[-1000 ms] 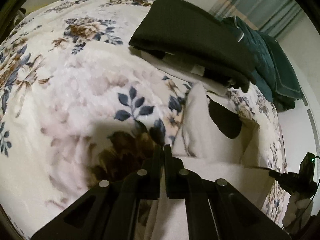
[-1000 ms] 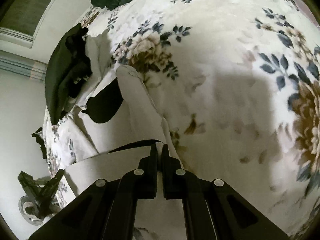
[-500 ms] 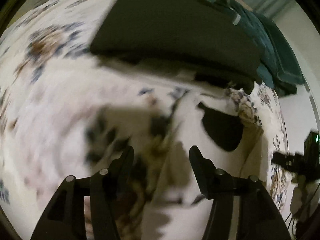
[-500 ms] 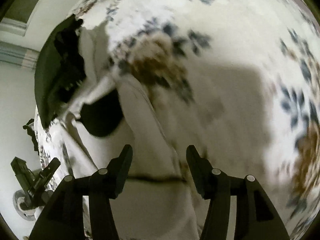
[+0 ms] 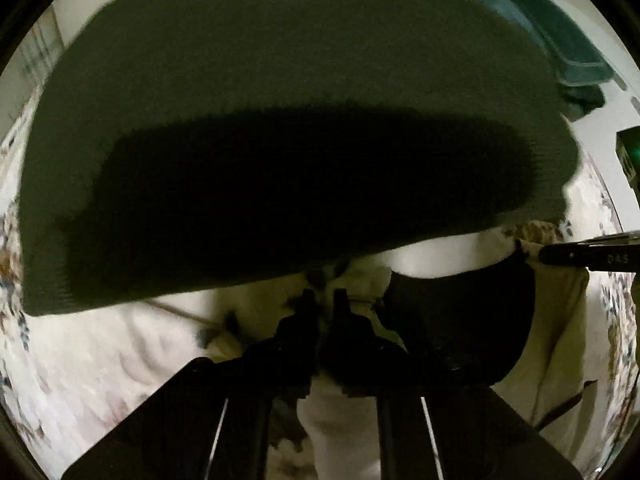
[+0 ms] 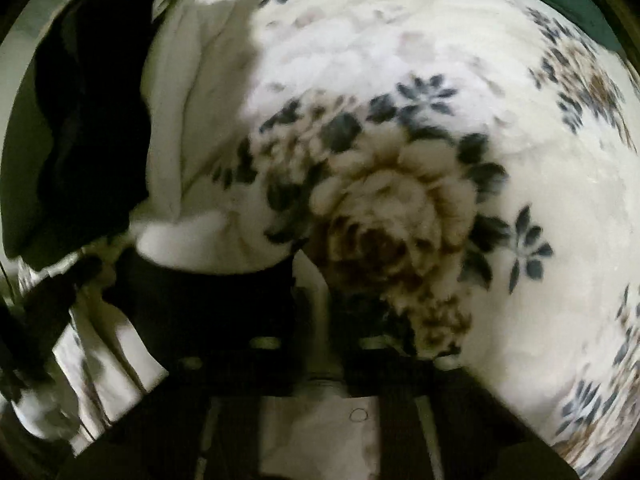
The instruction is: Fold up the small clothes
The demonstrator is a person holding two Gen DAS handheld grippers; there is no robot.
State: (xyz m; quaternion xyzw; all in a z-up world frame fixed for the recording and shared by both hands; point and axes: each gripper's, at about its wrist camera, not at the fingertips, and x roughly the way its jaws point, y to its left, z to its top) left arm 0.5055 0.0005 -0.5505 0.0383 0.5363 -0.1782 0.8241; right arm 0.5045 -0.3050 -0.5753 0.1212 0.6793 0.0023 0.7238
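Note:
A cream garment with a black patch (image 5: 460, 332) lies on the floral blanket (image 5: 100, 360). My left gripper (image 5: 324, 304) is shut on the cream garment's far edge, close under a folded dark green garment (image 5: 280, 100). My right gripper (image 6: 314, 280) looks closed on the same cream garment (image 6: 320, 428), beside its black patch (image 6: 208, 312); the view is dark and blurred. The other gripper's tip (image 5: 592, 256) shows at the right edge of the left wrist view.
A stack of folded dark clothes fills the top of the left wrist view, with a teal garment (image 5: 572, 48) behind it. In the right wrist view dark clothes (image 6: 80, 120) lie at the left and the floral blanket (image 6: 400, 208) spreads to the right.
Both grippers opened half a second ago, moved forward along the cream garment toward the dark stack, and have closed again at its far edge.

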